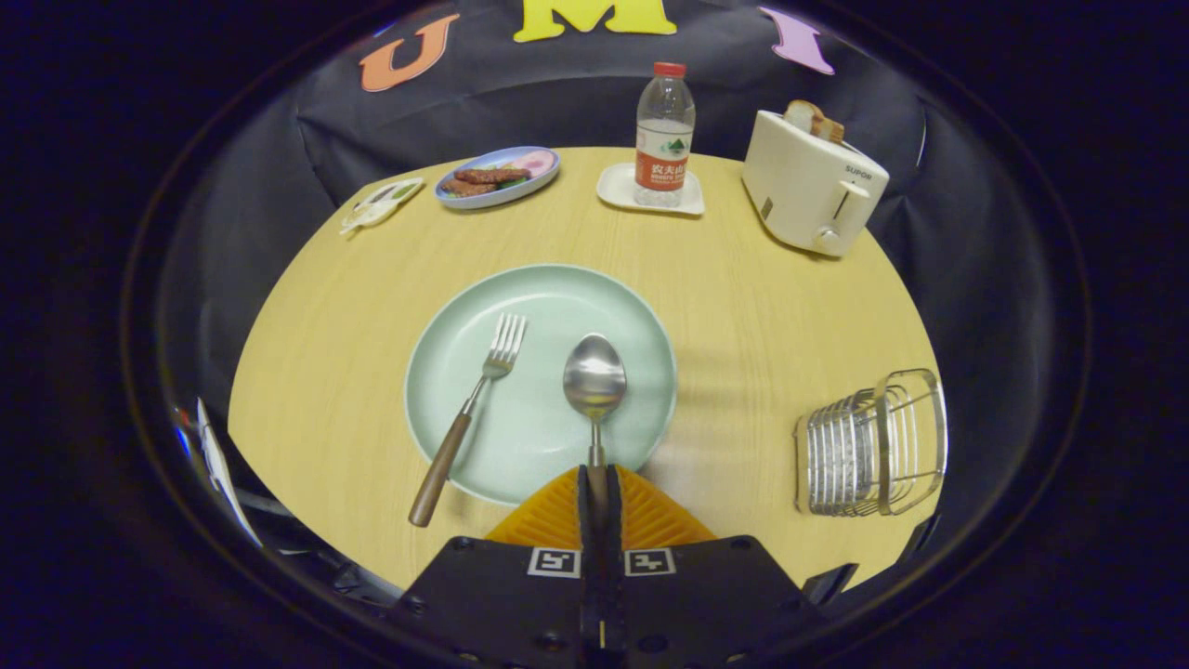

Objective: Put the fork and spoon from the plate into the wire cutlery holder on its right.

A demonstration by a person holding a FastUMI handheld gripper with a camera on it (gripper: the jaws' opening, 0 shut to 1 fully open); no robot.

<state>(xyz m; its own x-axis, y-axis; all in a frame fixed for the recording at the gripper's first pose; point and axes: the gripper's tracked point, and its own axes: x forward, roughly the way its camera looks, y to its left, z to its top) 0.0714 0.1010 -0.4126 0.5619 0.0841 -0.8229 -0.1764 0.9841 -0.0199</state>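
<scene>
- The fork (474, 409) lies untouched on the pale green plate (446, 325), ahead of the fingers and to their left; its tines point away and its wooden handle hangs over the near rim onto the round wooden table (762, 307).
- The spoon (594, 381) lies just ahead of the fingers, bowl up on the plate, with its handle running back between them.
- The gripper (595, 488) has its jaws drawn together on that handle, so I judge the spoon gripped; whether it has left the plate I cannot tell.
- The wire cutlery holder (873, 446) stands on the table to the right of the fingers, well apart from the plate, and looks empty.
- Neither utensil is in the holder yet: the spoon's carry is left, then the whole fork step.
- Beyond the plate stand a dish of food (499, 176), a water bottle (663, 135) and a toaster (813, 181).
</scene>
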